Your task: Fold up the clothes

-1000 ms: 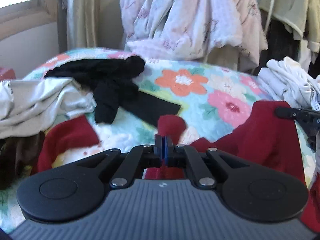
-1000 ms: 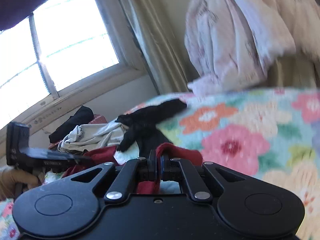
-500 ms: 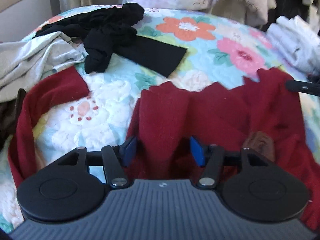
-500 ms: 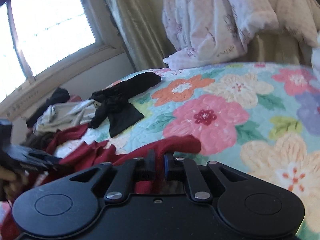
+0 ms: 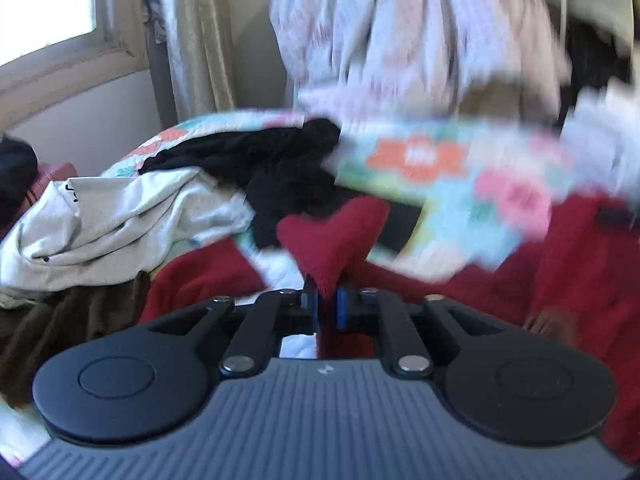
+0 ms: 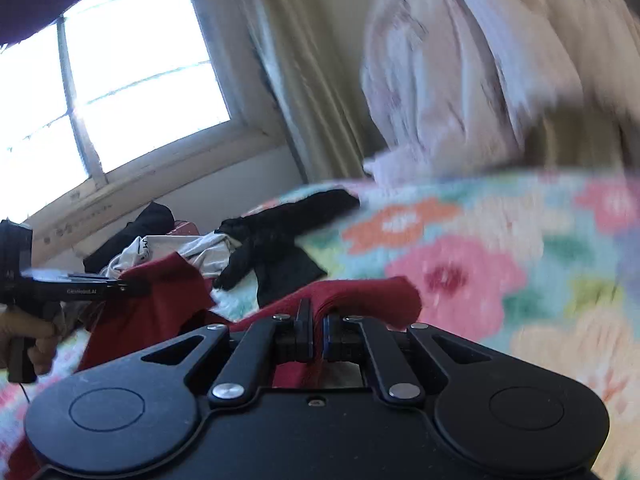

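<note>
A: Dark red knit garment (image 5: 560, 264) lies across the near part of the flower-print quilted bed (image 5: 476, 184), w/ two bunched bits lifted.

B: Grip status?

A: Left gripper (image 5: 327, 308): fingers closing, a red tuft pinched between the blue pads. Right gripper (image 6: 316, 334): fingers clamped nearly together on a thick red fold.

B: Risks?

A: Left hold looks shallow, just a tuft, so prob slips if both pull apart. Uneven tension could skew the fold. Also the black crumpled garment (image 5: 280, 168) and grey-white crumpled shirt (image 5: 120, 216) sit just beyond on the far left; a wide sweep might drag them in.
</note>
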### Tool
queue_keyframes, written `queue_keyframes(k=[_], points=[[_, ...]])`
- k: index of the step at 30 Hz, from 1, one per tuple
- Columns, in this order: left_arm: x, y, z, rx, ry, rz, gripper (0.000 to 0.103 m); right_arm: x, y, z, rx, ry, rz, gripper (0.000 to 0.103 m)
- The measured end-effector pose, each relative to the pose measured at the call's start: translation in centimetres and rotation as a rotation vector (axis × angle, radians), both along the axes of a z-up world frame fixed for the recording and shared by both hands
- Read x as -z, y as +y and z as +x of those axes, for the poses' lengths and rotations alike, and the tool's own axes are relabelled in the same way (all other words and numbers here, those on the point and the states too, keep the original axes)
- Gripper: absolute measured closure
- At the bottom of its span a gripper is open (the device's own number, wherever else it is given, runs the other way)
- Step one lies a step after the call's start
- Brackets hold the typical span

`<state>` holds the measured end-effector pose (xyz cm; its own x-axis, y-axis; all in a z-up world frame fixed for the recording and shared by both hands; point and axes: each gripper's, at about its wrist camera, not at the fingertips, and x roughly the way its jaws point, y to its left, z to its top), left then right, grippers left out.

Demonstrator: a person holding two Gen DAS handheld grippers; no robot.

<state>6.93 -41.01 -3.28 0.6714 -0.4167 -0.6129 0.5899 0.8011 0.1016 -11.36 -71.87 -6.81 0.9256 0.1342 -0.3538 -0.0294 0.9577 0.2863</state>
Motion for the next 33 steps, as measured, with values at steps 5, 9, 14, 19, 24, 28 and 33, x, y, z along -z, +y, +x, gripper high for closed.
queue_keyframes(k=[5, 9, 14, 19, 24, 28, 33], points=[[2.7, -1.0, -0.1, -0.010, 0.105, 0.051, 0.062, 3.6, -0.6, 1.8, 0.017, 0.278, 0.051, 0.082], [0.5, -0.5, -5.0, 0.060, 0.030, 0.029, 0.050, 2.2, -0.7, -0.4, 0.063, 0.283, 0.037, 0.068], [-1.9, 0.6, -12.1, 0.195, 0.029, -0.018, 0.049, -1.5, -1.2, -4.2, 0.088, 0.293, 0.026, 0.058], [-3.5, 0.1, -19.7, 0.372, 0.020, -0.061, 0.051, -5.3, -0.5, -10.4, 0.089, 0.336, 0.066, 0.042], [-2.8, -1.5, -25.5, 0.504, 0.022, -0.068, 0.053, -4.2, -1.2, -17.4, 0.134, 0.459, 0.219, 0.041], [-1.3, -3.0, -28.1, 0.554, 0.136, -0.160, 0.053, -2.5, -3.7, -21.4, 0.325, 0.501, 0.308, 0.041], [0.9, -4.1, -31.0, 0.580, 0.184, -0.073, 0.053, -2.3, -5.6, -23.7, 0.482, 0.503, 0.306, 0.041]])
